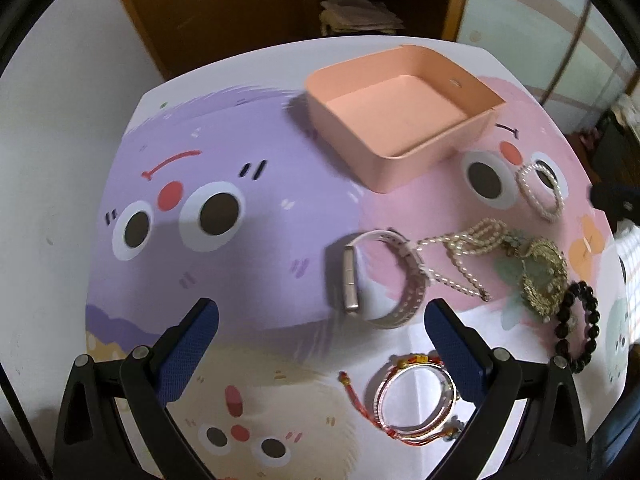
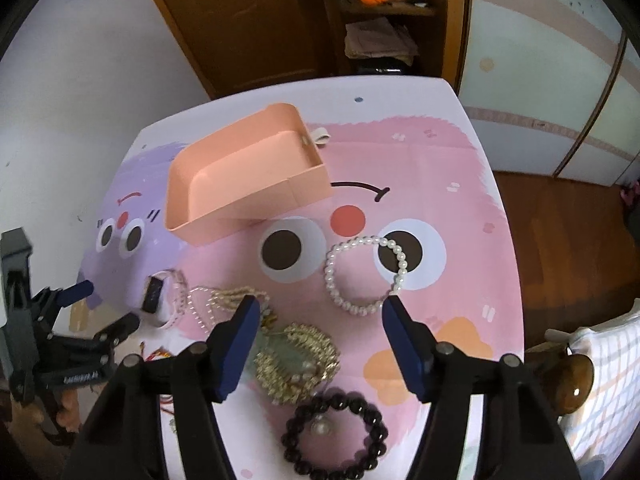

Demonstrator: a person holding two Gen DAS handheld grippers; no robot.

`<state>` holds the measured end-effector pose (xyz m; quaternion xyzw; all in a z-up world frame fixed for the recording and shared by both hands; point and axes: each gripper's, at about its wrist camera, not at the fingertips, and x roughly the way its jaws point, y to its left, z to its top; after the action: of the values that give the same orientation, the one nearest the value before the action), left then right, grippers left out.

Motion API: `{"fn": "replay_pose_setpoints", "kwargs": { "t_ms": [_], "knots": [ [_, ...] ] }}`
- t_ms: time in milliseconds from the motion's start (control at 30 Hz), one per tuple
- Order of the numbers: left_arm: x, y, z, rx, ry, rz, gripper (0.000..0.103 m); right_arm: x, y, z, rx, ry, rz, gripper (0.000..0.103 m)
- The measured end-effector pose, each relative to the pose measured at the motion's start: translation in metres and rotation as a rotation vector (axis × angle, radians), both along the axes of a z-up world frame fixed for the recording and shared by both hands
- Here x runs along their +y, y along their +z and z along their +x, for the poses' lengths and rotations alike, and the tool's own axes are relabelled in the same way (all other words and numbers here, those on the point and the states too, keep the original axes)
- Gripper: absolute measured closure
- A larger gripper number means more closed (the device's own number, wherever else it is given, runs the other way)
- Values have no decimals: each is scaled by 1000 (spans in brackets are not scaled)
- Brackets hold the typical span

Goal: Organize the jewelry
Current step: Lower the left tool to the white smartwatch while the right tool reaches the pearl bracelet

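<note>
An empty pink box (image 1: 404,116) (image 2: 248,176) stands on the cartoon mat. Jewelry lies in front of it: a white band watch (image 1: 376,280) (image 2: 160,300), a pearl necklace (image 1: 464,256), a gold and jade brooch (image 1: 540,276) (image 2: 296,360), a black bead bracelet (image 1: 580,328) (image 2: 336,436), a pearl bracelet (image 1: 540,190) (image 2: 364,276), and bangles with red cord (image 1: 416,400). My left gripper (image 1: 320,320) is open, just short of the watch. My right gripper (image 2: 320,320) is open above the brooch, short of the pearl bracelet. The left gripper (image 2: 100,308) also shows in the right wrist view.
The table's far edge (image 2: 320,80) faces a wooden door and shelf (image 2: 380,20). A checked cloth (image 2: 600,380) and a brown knob (image 2: 572,380) sit at the right. White wall lies to the left.
</note>
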<state>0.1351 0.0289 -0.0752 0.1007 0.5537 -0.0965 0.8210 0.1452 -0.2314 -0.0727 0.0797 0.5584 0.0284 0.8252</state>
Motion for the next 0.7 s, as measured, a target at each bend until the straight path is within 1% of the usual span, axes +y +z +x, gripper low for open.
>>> {"fn": "replay_pose_setpoints", "kwargs": {
  "t_ms": [133, 233, 267, 300, 433, 467, 500, 567, 633, 700],
  "knots": [
    [-11, 1, 2, -6, -38, -19, 8, -4, -16, 8, 37, -12, 5, 41],
    [-18, 0, 7, 14, -46, -47, 19, -7, -27, 14, 62, -21, 18, 42],
    [-22, 0, 10, 24, -48, -55, 26, -8, -31, 17, 71, -26, 24, 43],
    [-25, -2, 13, 44, -51, -74, 30, -10, -35, 19, 80, -31, 31, 43],
    [-37, -10, 27, 115, -39, -120, 36, -14, -43, 26, 107, -35, 57, 45],
    [-40, -13, 29, 136, -32, -130, 40, -14, -45, 27, 113, -33, 63, 45],
    [-43, -15, 33, 159, -23, -141, 45, -15, -46, 27, 119, -33, 69, 45],
    [-46, -22, 42, 224, 11, -164, 48, -15, -48, 28, 130, -34, 80, 45],
    [-48, -27, 48, 257, 39, -157, 51, -14, -49, 30, 141, -34, 94, 45],
    [-51, -30, 51, 272, 52, -139, 51, -13, -51, 31, 149, -31, 100, 45]
  ]
}}
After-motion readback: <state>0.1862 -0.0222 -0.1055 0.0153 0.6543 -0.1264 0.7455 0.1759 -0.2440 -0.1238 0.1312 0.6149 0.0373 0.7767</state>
